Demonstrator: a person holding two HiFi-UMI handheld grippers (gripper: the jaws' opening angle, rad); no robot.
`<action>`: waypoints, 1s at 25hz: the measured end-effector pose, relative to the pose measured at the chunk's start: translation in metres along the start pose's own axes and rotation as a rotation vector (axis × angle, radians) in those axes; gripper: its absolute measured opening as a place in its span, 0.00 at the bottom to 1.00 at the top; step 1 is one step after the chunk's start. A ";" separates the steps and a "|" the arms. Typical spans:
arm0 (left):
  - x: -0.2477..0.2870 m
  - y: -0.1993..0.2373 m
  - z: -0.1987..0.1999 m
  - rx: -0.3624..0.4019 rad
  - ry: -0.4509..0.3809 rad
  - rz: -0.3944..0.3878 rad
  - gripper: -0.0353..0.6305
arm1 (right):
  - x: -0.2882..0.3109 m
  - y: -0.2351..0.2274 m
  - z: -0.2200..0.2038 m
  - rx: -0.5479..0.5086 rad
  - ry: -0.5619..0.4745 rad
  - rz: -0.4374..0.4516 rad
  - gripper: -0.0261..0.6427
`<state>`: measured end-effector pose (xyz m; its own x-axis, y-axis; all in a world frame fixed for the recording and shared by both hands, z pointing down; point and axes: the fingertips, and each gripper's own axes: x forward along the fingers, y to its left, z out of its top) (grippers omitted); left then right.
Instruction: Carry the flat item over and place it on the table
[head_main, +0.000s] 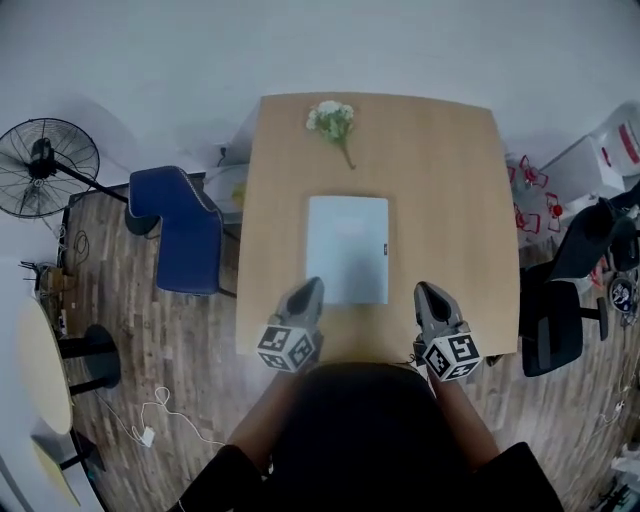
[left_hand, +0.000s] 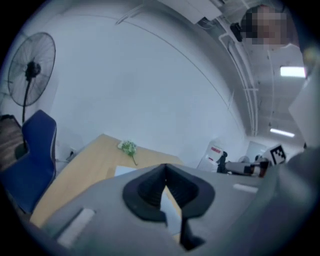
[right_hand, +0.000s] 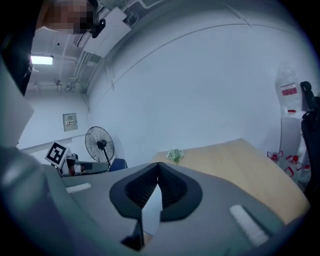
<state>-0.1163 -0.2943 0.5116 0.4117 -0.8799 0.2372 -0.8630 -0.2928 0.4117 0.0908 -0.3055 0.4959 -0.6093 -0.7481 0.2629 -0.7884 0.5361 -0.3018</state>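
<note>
1. Here you have 1 flat item (head_main: 347, 248), a pale rectangular sheet-like thing, lying flat at the middle of 1 wooden table (head_main: 450, 170).
2. Also on the table is 1 flower sprig (head_main: 332, 120), near the far edge and well apart from the flat item.
3. Around the table you can count 1 standing fan (head_main: 45, 165), 1 blue chair (head_main: 185, 230) on the left and 1 black chair (head_main: 560, 320) on the right.
4. You hold 2 grippers, the left gripper (head_main: 311, 286) and the right gripper (head_main: 427, 290), each with 1 marker cube (head_main: 288, 348) showing black-and-white squares.
5. The flat item has a small dark mark at its right edge, too small to read. A white container (head_main: 625, 140) at the far right has a red label that you cannot read either.
6. On your left gripper the fingers (left_hand: 150, 190) are pressed together at the tips with nothing between them.
7. Your right gripper is the same: tips together and nothing gripped.
8. The flat item lies ahead of and between the 2 grippers. Your left tips sit over its near left corner, though you cannot tell whether they touch it. Your right tips are off to the right of its near right corner, near but apart.
</note>
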 end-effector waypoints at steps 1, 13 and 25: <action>0.003 -0.006 0.006 0.021 -0.017 0.032 0.05 | -0.004 -0.010 0.008 -0.014 -0.005 0.001 0.04; 0.033 -0.058 0.038 0.133 -0.132 0.162 0.05 | -0.029 -0.097 0.053 -0.158 -0.009 -0.025 0.04; 0.024 -0.064 0.029 0.091 -0.147 0.214 0.05 | -0.036 -0.118 0.059 -0.205 -0.018 -0.021 0.04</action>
<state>-0.0597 -0.3074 0.4651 0.1762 -0.9682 0.1775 -0.9513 -0.1212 0.2834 0.2106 -0.3647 0.4674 -0.5923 -0.7657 0.2507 -0.8028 0.5873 -0.1031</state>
